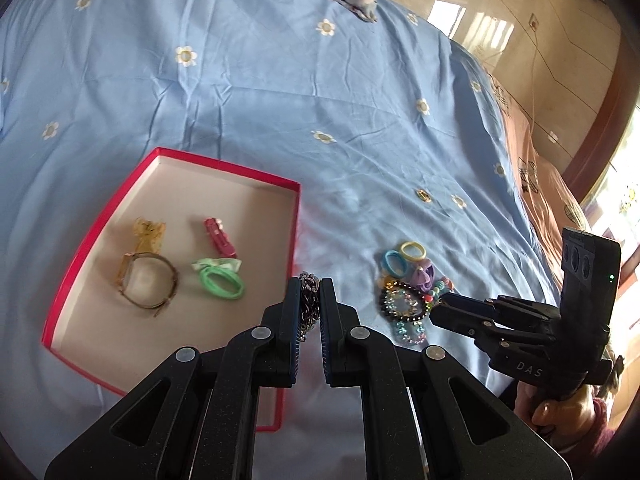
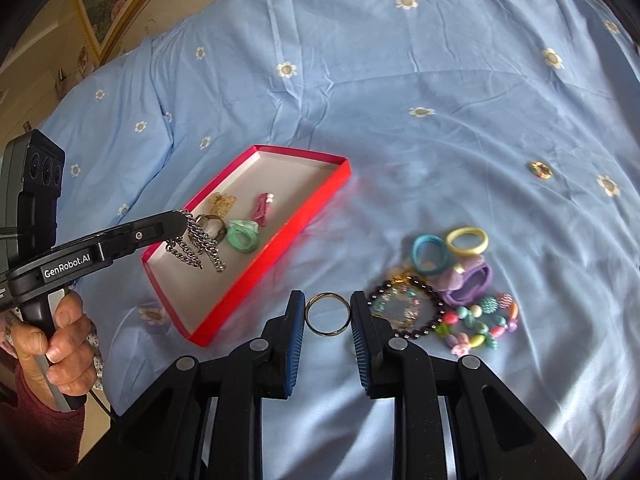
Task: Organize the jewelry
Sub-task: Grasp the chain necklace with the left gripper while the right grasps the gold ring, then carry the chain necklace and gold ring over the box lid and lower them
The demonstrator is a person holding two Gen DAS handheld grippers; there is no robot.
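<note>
Both grippers loaded. My left gripper [image 1: 310, 294] is clenched on a chain [image 2: 200, 246], which dangles over the near end of the box [image 2: 256, 268]. My right gripper [image 2: 327, 314] grips a ring [image 2: 327, 314] across its width, pads touching both sides, held above the sheet [image 2: 360, 80] just right of the box.

Already in the box: watch [image 1: 146, 282], amber clip [image 1: 149, 234], pink clip [image 1: 219, 238], green tie [image 1: 220, 282].

Left on the sheet: blue tie [image 2: 430, 254], yellow tie [image 2: 467, 241], purple tie [image 2: 470, 282], dark bead bracelet [image 2: 406, 312], coloured bead string [image 2: 482, 322], plus a small ring [image 2: 541, 170] well apart, far right.

Roughly halfway, I'd say. The chain and ring drops come next, then the pile.
</note>
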